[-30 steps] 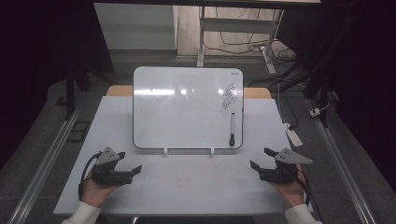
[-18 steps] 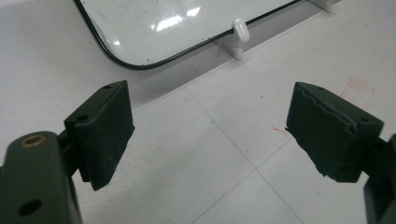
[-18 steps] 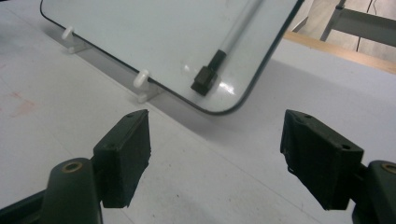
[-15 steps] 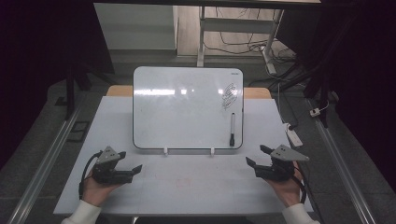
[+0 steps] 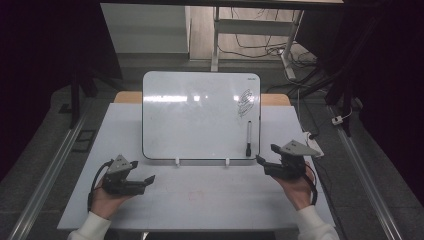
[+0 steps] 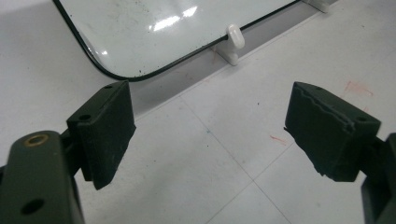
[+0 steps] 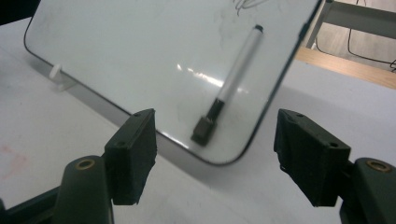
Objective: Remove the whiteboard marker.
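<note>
Between the spread fingers of the right gripper, just ahead of them: marker, lying flat on the whiteboard, dark cap end toward the fingers, tip end toward the scribble near the board's far corner.

Right gripper: fingers wide, holding nothing, poised over the board's near corner.

Left gripper: fingers wide, holding nothing, above bare table; board edge and one white clip lie beyond its fingertips.

Risks, as judged:
- Marker is round and rests on a smooth, tilted surface; a one-sided nudge from a finger could roll or slide it off the board's edge.
- Closing on the cap alone may pull it off or let the barrel pivot.
- Fingers pressing down on the corner could shift the board, since nothing braces it.
</note>
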Tool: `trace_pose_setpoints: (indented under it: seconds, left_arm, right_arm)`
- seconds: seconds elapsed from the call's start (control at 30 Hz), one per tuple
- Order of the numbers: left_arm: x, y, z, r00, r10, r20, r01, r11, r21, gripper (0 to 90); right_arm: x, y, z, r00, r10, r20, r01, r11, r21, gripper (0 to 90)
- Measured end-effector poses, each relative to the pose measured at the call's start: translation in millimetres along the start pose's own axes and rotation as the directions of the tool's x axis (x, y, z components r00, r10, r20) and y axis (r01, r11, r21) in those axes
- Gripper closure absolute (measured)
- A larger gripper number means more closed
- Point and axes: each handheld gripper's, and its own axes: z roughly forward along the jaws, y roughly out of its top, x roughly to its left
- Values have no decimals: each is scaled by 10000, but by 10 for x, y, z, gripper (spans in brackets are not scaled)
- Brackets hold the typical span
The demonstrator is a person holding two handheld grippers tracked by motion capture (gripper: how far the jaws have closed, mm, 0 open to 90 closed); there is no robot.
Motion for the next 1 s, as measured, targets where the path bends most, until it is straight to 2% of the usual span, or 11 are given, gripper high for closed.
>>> trace_pose_setpoints:
  seconds: [0.03,0.23,0.27,0.43,0.47,0.53,0.7,0.77,0.9,0.97,1.0]
  left_arm:
    - [0,1,2,10000,7,14,-7,10000,10,170]
    - [-2,-4,-12,10000,-25,64,26,10000,-66,174]
    - [-6,-4,-9,10000,-4,57,4,10000,-47,174]
    - [-33,6,14,9999,134,83,-134,9999,12,176]
    - [-34,7,20,9999,149,84,-149,9999,35,177]
    - [-39,5,28,9998,208,32,-209,9997,94,179]
    - [-54,-1,21,9996,265,-42,-265,9996,96,185]
    - [-62,-3,27,9994,320,-92,-319,9994,130,186]
    - [-68,-8,16,9991,384,-162,-383,9992,108,187]
    - [-64,-11,3,9993,351,-159,-350,9994,44,188]
    - [-59,-11,-3,9993,348,-165,-348,9994,20,188]
  right_arm:
    - [19,82,91,9999,-25,154,23,9999,147,310]
    - [36,267,298,9988,254,424,-273,9987,438,330]
    - [28,327,377,9979,256,597,-288,9982,533,346]
    - [8,421,543,9945,395,966,-473,9957,795,376]
    - [10,469,620,9918,352,1225,-459,9953,858,396]
    - [11,508,683,9906,399,1310,-512,9951,847,419]
    - [11,550,780,9848,266,1716,-431,9947,936,449]
    - [15,562,854,9784,14,2068,-258,9930,1155,471]
    - [28,547,928,9739,-67,2269,-242,9908,1333,488]
    - [25,541,972,9647,-202,2625,-185,9894,1443,514]
    - [25,541,972,9647,-202,2625,-185,9894,1443,514]
